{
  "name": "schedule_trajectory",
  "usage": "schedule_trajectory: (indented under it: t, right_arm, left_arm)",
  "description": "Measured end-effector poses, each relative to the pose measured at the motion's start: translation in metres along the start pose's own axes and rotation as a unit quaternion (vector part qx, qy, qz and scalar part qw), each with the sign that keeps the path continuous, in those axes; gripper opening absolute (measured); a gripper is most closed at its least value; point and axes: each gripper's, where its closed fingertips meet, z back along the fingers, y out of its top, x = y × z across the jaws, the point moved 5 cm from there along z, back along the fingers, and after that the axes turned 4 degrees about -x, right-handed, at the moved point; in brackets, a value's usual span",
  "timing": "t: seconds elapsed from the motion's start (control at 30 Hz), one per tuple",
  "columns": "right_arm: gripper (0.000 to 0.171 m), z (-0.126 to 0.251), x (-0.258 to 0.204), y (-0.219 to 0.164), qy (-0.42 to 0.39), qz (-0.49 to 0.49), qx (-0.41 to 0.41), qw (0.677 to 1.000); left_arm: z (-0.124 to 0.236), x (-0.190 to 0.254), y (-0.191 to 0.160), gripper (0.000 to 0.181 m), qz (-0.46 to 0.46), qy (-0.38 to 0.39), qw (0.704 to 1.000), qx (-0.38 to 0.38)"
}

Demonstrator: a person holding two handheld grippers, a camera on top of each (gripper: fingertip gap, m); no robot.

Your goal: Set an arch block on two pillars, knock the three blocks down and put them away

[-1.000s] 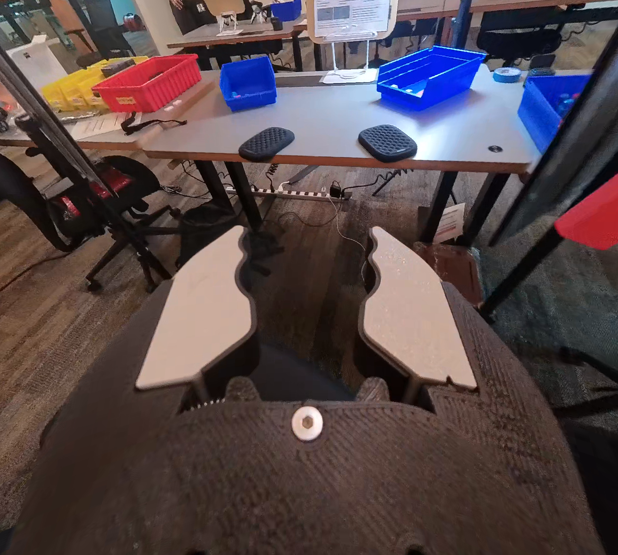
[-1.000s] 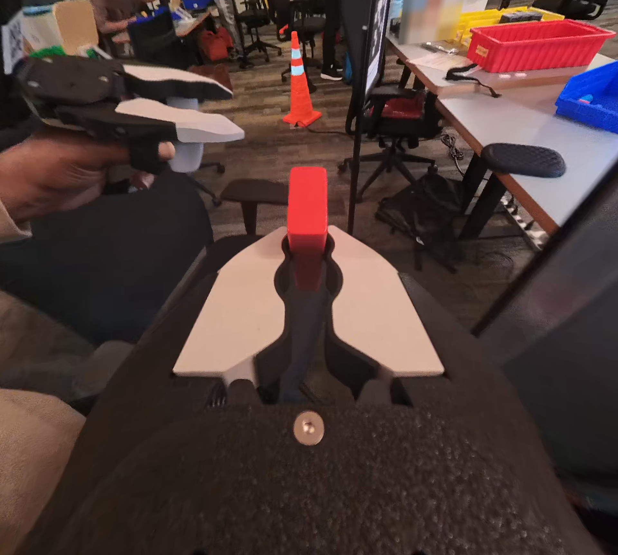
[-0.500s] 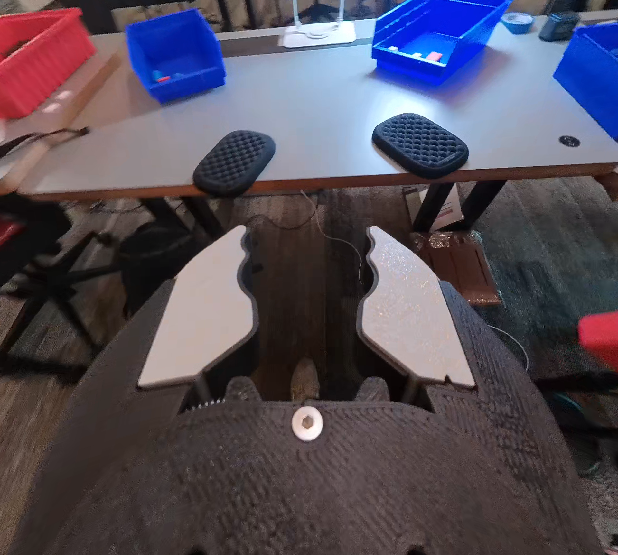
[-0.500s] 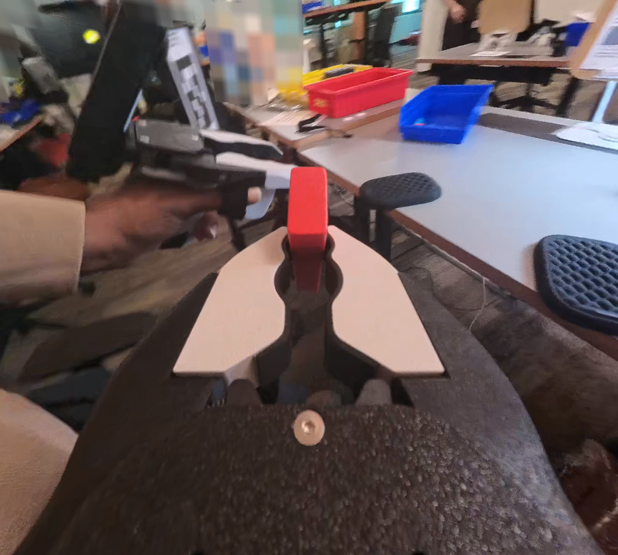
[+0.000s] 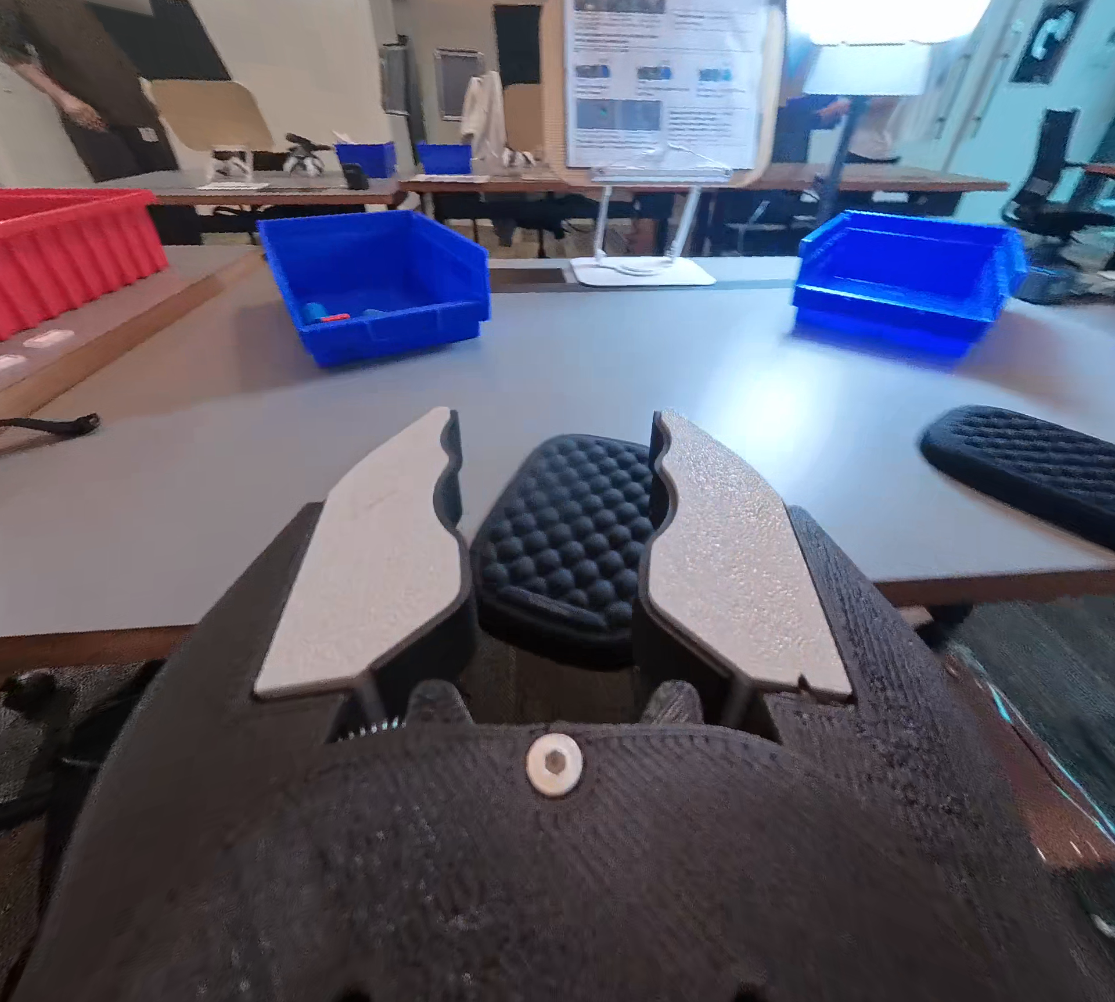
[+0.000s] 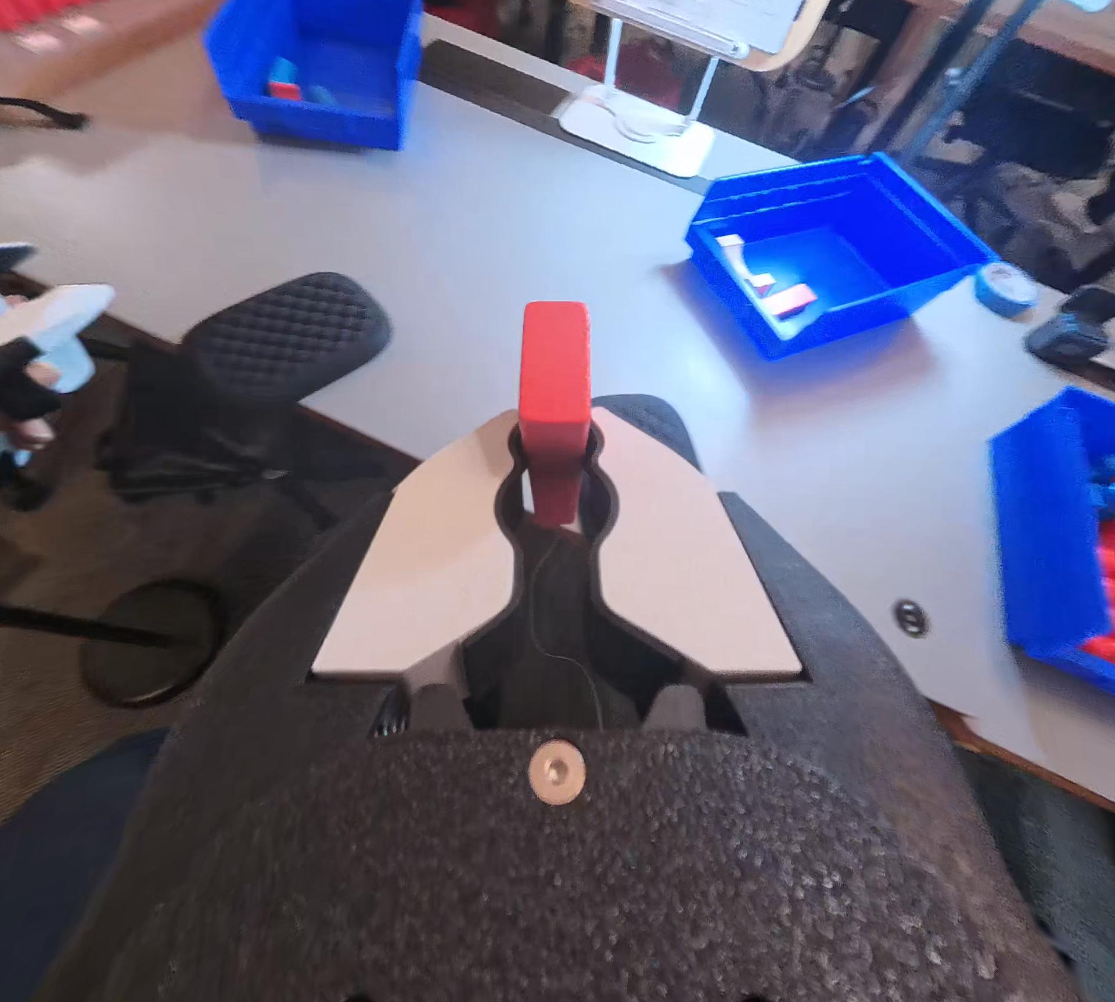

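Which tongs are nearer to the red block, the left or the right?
Right. The right tongs are shut on the red block; the left tongs are open, apart from it at the table's edge.

The right hand-held gripper (image 6: 555, 430) clamps a red block (image 6: 554, 369) above the grey table (image 6: 458, 249).

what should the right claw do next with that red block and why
Probably carry the red block forward and set it upright on the bare grey table. The right claw is shut on it near the table's front edge, no pillar stands there yet, and the left claw is open and empty.
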Motion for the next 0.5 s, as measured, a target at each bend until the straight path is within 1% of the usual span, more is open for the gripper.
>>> schedule_trajectory:
  t: [0.1,0.2,0.33,0.5]
  right_arm:
    - [0.017,-0.017,0.025,0.023,-0.044,-0.004,-0.012,0.999]
    - [0.016,-0.038,0.041,0.045,-0.066,-0.033,-0.003,0.997]
    - [0.017,-0.071,0.060,0.071,-0.083,-0.068,0.019,0.994]
    - [0.016,-0.118,0.104,0.093,-0.088,-0.142,0.054,0.984]
  left_arm:
    - [-0.027,-0.018,-0.009,0.061,0.021,0.020,1.000,0.005]
    - [-0.039,-0.031,0.004,0.061,0.015,0.013,1.000,0.006]
    - [-0.050,-0.040,0.034,0.063,0.001,-0.022,1.000,-0.014]
    - [-0.070,-0.031,0.093,0.064,-0.033,-0.072,0.996,-0.051]
